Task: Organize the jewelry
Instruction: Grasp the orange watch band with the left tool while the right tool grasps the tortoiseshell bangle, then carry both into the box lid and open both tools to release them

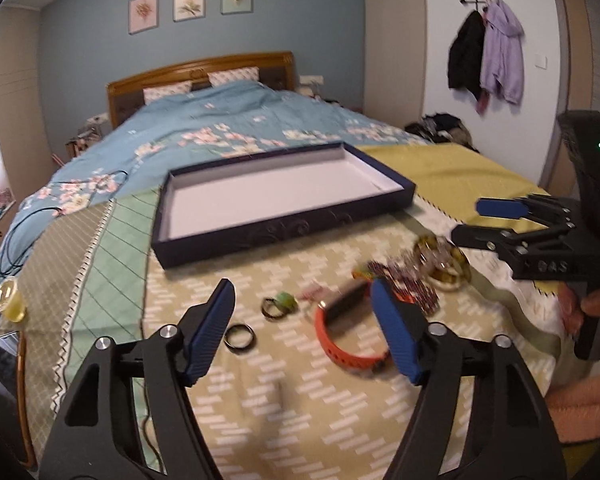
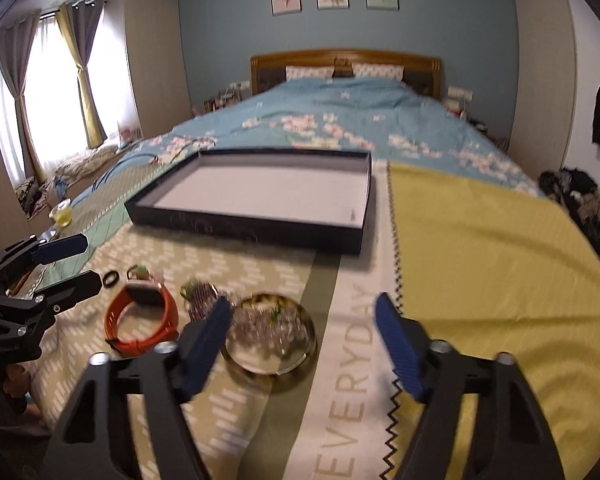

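Nothing sorted yet: shallow dark box (image 1: 284, 216) with smooth pale lining (image 2: 260, 194) bare, all jewelry loose on the patterned bedspread (image 1: 300, 400) in front of that box. Nearest the box front, a green-topped ring (image 1: 278, 305) and plain dark band (image 1: 240, 336); beside them a rubbery orange strap (image 2: 140, 320), a beaded tangle (image 1: 404, 284), a glossy round bangle (image 2: 270, 336). Left gripper (image 1: 302, 328) and right gripper (image 2: 302, 340) both parted, holding nothing, ribbed blue pads (image 1: 396, 336) clear of every piece.

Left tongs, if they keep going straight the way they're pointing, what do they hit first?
Probably the orange watch band, which lies on the bedspread partly between the open left tongs. The black ring sits just beside it; blur makes depth uncertain.
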A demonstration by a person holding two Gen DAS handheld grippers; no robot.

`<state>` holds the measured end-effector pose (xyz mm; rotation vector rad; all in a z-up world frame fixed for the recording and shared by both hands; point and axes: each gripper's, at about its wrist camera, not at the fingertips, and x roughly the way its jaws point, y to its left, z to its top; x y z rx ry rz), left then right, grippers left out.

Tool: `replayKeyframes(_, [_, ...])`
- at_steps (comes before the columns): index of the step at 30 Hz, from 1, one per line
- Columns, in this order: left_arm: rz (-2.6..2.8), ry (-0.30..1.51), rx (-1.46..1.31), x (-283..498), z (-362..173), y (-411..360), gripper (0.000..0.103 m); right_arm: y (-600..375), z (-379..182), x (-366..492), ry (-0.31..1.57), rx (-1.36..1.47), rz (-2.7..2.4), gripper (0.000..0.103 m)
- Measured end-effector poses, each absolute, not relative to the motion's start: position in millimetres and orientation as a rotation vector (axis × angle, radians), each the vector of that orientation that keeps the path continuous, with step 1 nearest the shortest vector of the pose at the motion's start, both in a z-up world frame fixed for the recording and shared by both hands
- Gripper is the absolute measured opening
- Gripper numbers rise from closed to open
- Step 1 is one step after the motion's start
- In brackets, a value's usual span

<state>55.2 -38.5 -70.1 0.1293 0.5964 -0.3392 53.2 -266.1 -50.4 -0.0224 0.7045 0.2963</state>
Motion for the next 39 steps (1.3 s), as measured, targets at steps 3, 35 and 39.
replayKeyframes(3, [-0.376,0.629,0.127,54.7,-77.5,-44.8,0.059,-271.4,-57.8,59.9,0.759,0.009,0.315,0.041])
replayKeyframes(35, [-0.451,0.875,0.030,100.6,-91.1,-47.6,0.009,-289.2,-51.4,79.9,0.836,0.125,0.416,0.005])
replayKeyframes(39, [-0.464,0.834,0.005,101.4,-76.3,-40.3,0.009,-289.2,-38.2,84.8,0.803,0.135,0.427,0.005])
